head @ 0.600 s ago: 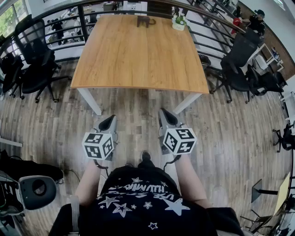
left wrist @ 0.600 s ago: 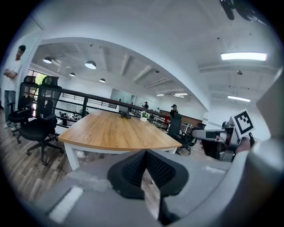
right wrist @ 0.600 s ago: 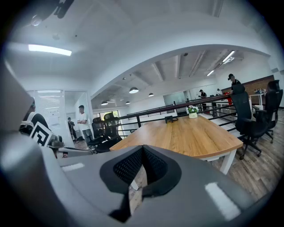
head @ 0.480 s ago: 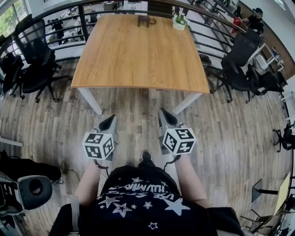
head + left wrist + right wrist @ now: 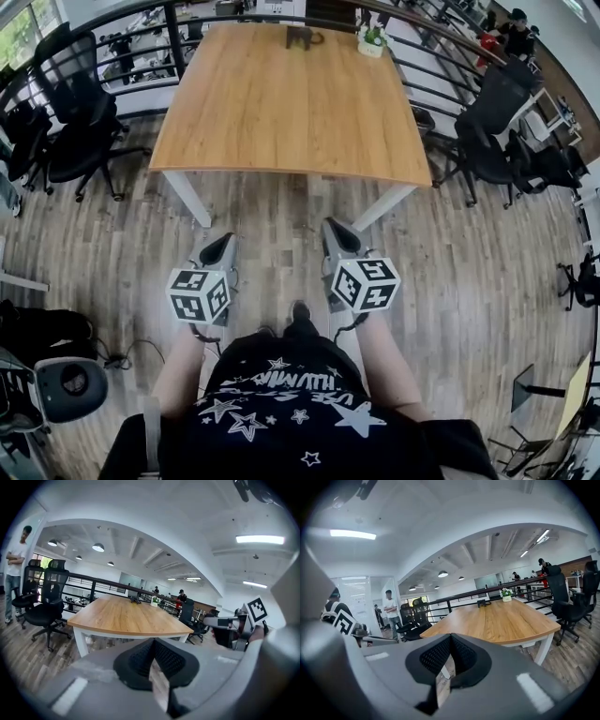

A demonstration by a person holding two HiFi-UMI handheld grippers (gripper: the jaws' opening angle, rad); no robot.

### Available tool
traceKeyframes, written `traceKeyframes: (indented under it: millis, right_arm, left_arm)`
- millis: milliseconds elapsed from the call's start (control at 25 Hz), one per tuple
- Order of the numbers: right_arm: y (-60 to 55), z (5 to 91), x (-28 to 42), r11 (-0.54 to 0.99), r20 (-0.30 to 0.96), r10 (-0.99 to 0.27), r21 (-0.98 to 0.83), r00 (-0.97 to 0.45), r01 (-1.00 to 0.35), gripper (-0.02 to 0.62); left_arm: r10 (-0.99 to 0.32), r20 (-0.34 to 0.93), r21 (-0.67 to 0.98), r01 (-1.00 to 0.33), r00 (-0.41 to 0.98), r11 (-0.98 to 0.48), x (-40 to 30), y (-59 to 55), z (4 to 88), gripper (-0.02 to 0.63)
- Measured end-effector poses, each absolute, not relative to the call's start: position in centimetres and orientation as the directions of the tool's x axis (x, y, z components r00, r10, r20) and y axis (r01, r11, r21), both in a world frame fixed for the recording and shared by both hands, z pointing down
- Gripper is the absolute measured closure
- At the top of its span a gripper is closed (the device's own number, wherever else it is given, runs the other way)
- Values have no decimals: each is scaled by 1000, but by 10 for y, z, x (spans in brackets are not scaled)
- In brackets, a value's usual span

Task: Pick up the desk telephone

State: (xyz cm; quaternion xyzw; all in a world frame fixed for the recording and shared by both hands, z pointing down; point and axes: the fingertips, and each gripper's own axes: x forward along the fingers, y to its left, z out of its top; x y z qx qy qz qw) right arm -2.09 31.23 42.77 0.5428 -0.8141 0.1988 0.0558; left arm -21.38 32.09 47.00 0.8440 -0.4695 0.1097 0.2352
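Note:
The dark desk telephone [image 5: 302,37] sits at the far edge of the wooden table [image 5: 291,112], beside a small potted plant [image 5: 373,39]. It also shows small and distant in the left gripper view as the telephone [image 5: 136,600] and in the right gripper view as the telephone [image 5: 483,603]. My left gripper [image 5: 217,251] and right gripper [image 5: 339,239] are held side by side over the floor, short of the table's near edge and far from the phone. In the gripper views the left gripper [image 5: 152,641] and the right gripper [image 5: 451,637] have their jaws together with nothing between them.
Black office chairs stand left [image 5: 75,103] and right [image 5: 487,131] of the table. A dark railing [image 5: 141,14] runs behind it. A person [image 5: 14,569] stands by the chairs at the left. A strip of wooden floor [image 5: 281,202] lies between me and the table.
The head view has shifted a little, and the table's far edge now sits higher in the picture. Both grippers keep the same pose and stay shut.

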Motion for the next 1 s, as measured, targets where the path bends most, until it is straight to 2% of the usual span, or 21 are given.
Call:
traceKeyframes:
  millis: [320, 600, 1000]
  right_arm:
    - [325, 431, -15, 299, 296, -880, -258, -370, -919, 597]
    - [314, 439, 21, 239, 302, -897, -280, -322, -930, 595]
    - [218, 448, 53, 251, 293, -893, -304, -341, -919, 597]
  left_arm:
    - [-723, 426, 283, -839, 544, -465, -221, 331, 479, 604]
    - [-716, 448, 290, -845, 535, -449, -210, 315, 488, 604]
    - [-734, 464, 281, -868, 496, -409, -188, 230, 494, 604]
